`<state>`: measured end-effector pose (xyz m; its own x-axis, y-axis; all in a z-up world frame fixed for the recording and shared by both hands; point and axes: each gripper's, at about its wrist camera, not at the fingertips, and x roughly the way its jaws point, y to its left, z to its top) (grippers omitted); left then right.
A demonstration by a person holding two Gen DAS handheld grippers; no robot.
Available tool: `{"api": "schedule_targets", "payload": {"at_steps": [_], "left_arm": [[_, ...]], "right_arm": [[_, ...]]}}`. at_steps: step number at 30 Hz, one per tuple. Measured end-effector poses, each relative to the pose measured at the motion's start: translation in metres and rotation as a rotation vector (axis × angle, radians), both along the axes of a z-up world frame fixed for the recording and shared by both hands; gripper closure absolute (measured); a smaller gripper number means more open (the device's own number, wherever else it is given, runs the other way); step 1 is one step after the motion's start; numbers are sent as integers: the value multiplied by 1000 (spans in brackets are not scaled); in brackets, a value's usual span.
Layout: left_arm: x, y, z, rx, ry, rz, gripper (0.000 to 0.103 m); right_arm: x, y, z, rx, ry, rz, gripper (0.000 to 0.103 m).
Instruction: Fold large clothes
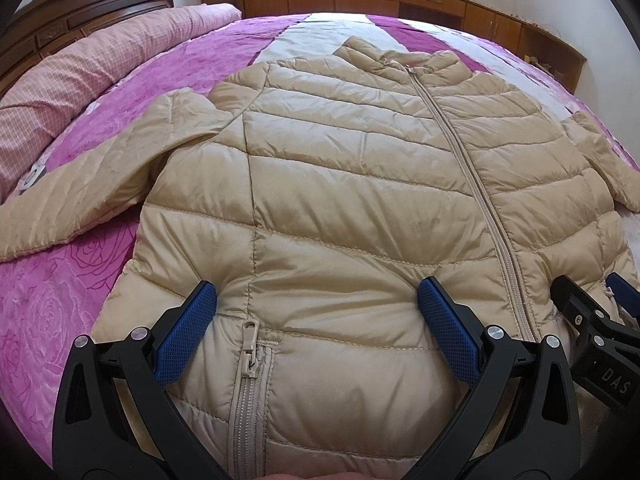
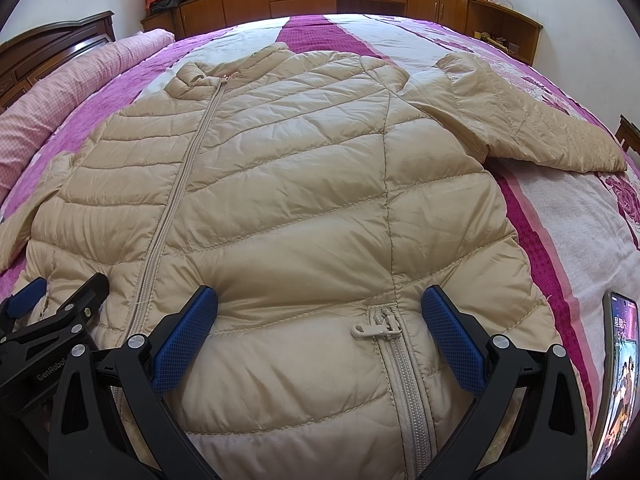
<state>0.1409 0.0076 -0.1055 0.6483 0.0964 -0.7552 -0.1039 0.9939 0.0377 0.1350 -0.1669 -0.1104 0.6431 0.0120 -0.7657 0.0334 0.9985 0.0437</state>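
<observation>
Beige jacket (image 1: 340, 184) lies lengthwise ahead of us, collar far; left gripper (image 1: 316, 320) and right gripper (image 2: 320, 320) (both spread, empty) straddle its hem.

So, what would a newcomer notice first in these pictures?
A beige puffer jacket lies zipped and face up, sleeves spread, across the pink and purple bedspread. The left gripper and right gripper hang open over its hem. A lit phone lies at the right edge.

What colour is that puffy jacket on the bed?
The jacket is beige, with a matching zip; the right wrist view shows it best.
</observation>
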Motion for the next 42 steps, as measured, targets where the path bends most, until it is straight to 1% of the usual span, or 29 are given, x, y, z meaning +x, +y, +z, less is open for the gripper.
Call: {"api": "schedule_targets", "payload": {"at_steps": [15,42], "left_arm": [[0,2,0,-17,-2,-3,3],[-1,1,0,-14,-3,-2,3]], "right_arm": [[0,0,0,1,0,0,5],[0,0,0,1,0,0,5]]}}
